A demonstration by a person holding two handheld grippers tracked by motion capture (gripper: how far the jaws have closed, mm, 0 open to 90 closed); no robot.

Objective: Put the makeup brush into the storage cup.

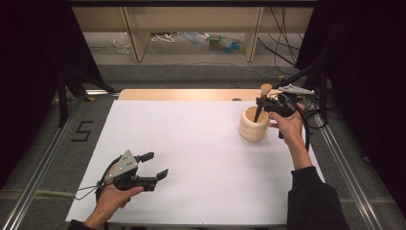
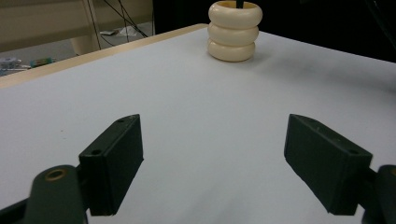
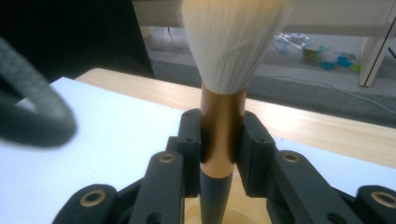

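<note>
Right gripper, jaws clamped on a makeup brush, handle tip inside the ribbed cream holder; left gripper, jaws wide, empty.

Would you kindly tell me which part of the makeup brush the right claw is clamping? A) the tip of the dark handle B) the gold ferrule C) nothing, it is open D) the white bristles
B: in the right gripper view the right claw presses both pads on the gold ferrule of the makeup brush, just below the bristles.
</note>
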